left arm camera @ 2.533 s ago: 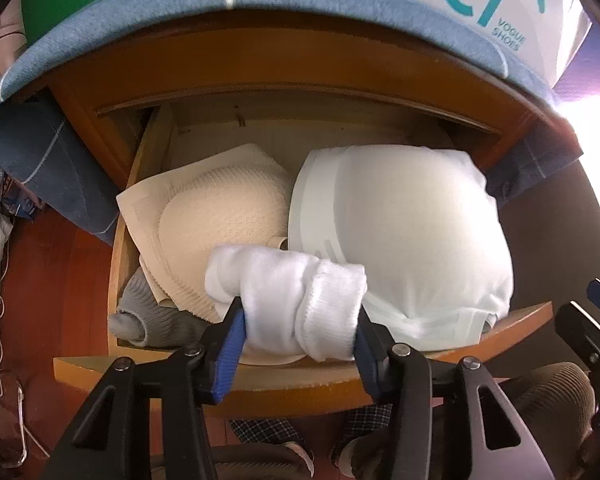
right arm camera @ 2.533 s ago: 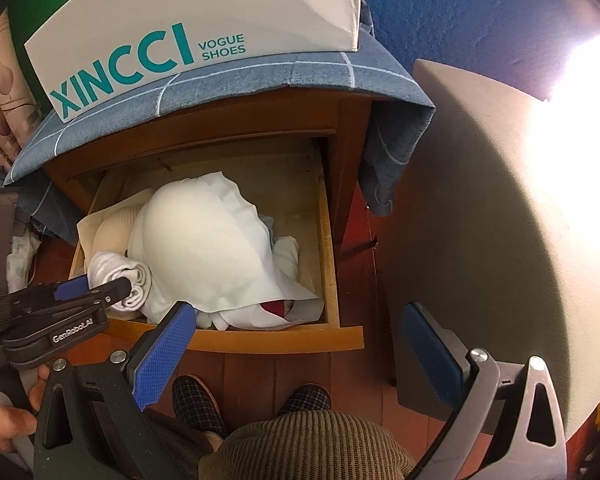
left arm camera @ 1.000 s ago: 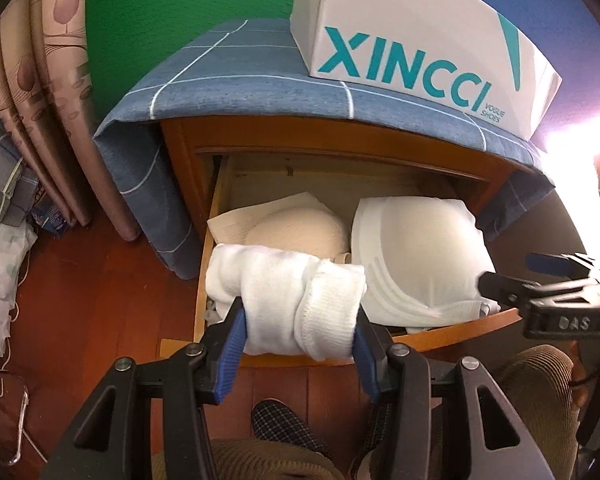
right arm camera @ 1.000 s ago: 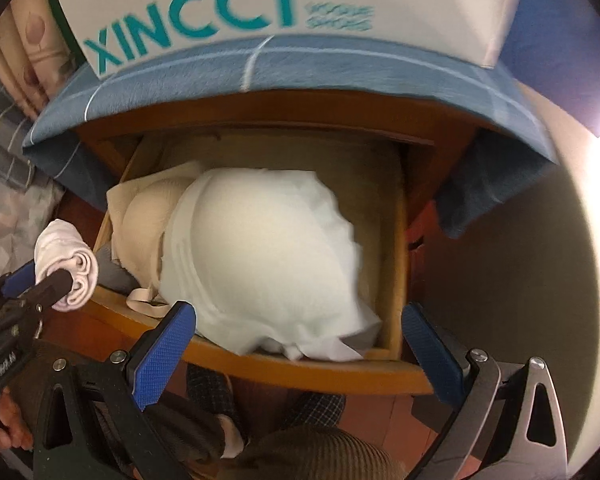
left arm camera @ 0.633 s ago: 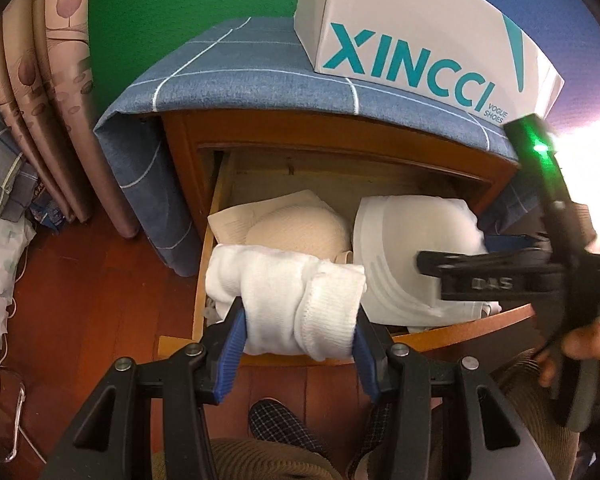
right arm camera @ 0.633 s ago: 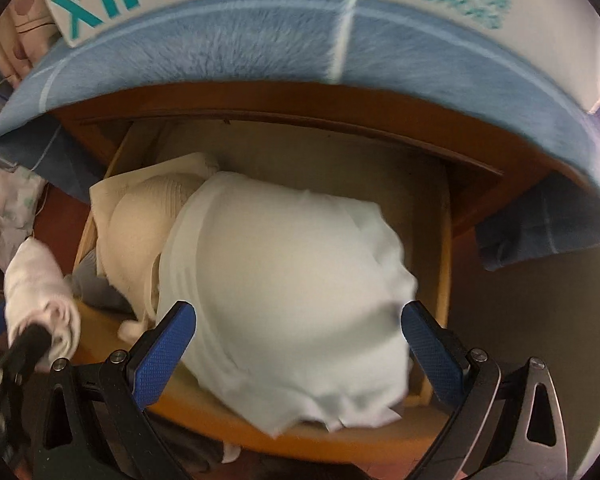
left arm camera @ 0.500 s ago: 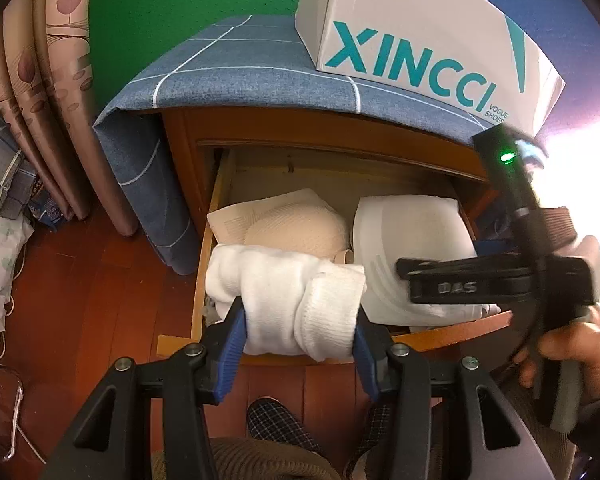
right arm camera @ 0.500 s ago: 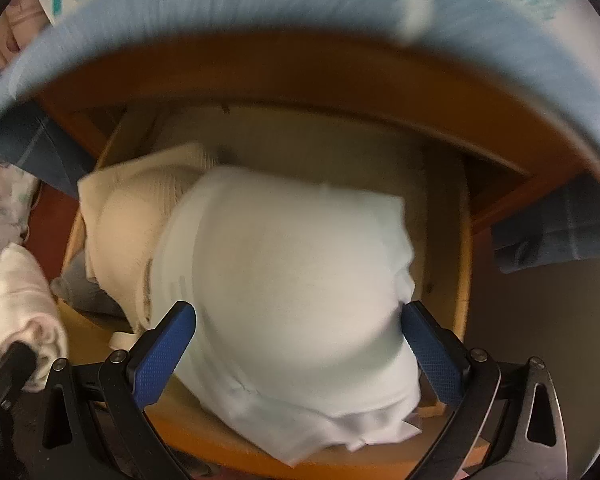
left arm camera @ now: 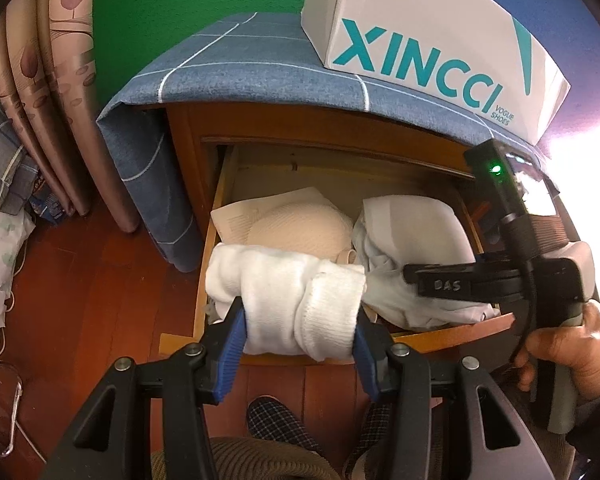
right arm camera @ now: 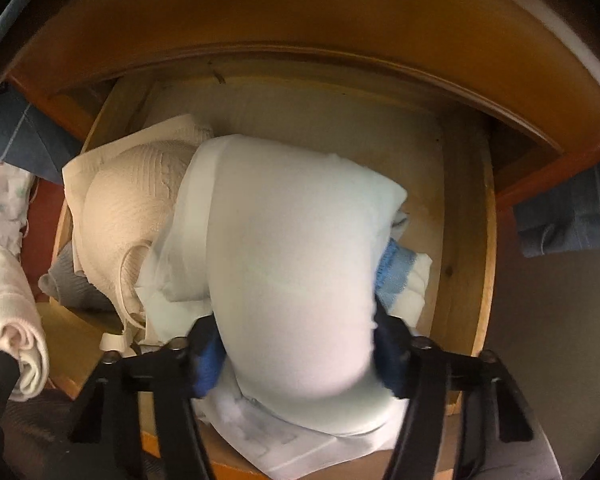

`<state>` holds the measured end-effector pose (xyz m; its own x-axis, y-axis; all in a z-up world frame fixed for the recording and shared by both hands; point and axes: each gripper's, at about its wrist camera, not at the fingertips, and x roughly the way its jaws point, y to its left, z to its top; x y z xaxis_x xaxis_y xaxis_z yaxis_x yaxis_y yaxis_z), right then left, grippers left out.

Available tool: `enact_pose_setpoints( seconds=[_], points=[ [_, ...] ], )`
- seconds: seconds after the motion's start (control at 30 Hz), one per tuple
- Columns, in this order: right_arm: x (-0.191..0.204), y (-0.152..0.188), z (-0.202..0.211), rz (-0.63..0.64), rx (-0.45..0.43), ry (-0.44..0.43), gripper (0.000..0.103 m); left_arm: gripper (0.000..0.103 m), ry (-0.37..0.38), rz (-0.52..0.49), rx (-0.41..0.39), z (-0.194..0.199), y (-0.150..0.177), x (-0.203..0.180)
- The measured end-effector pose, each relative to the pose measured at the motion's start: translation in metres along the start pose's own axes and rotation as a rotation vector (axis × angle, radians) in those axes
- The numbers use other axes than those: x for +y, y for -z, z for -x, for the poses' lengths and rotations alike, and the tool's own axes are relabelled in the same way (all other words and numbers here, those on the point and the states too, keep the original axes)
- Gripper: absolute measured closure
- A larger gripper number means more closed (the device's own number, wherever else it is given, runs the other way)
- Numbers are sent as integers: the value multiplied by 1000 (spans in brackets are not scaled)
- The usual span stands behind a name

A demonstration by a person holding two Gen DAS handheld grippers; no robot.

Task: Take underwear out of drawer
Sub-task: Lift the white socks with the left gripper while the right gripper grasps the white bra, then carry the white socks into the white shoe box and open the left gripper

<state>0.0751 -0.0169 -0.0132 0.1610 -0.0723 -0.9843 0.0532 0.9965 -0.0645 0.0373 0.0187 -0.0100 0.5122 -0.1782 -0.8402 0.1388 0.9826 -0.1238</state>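
White bra (right arm camera: 292, 264) between closing right gripper (right arm camera: 296, 352) pads (drawer (right arm camera: 466, 240) wall just beside)

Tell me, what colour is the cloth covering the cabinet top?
Blue cloth with thin white lines; left wrist view.

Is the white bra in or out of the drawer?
In. The white bra lies inside the drawer, with the right hand-held gripper closing around it.

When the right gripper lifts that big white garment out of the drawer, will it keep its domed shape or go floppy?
Probably floppy: the white garment already bunches and creases between the closing jaws of the right gripper. Its loose hem at the drawer front may trail, and could drag the striped cloth tucked beside it.
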Motion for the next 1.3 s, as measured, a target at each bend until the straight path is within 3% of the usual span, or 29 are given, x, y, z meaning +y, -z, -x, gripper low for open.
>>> enact_pose_setpoints(
  seconds=[0.17,0.37,0.8,1.1,1.3],
  points=[
    [-6,2,6,-27,-17,-17,72,54,-12,-1,1,-1,0,-1],
    [-10,16,28,-25,-74,-24,84,54,-18,1,0,0,0,-3],
    [-22,44,78,-24,-223,75,87,53,-26,2,-1,0,0,-4],
    [-59,55,81,-140,-227,112,87,54,-45,12,-6,1,1,-2],
    [-69,60,79,-153,-229,100,87,53,-52,20,-8,3,0,0]
  ],
)
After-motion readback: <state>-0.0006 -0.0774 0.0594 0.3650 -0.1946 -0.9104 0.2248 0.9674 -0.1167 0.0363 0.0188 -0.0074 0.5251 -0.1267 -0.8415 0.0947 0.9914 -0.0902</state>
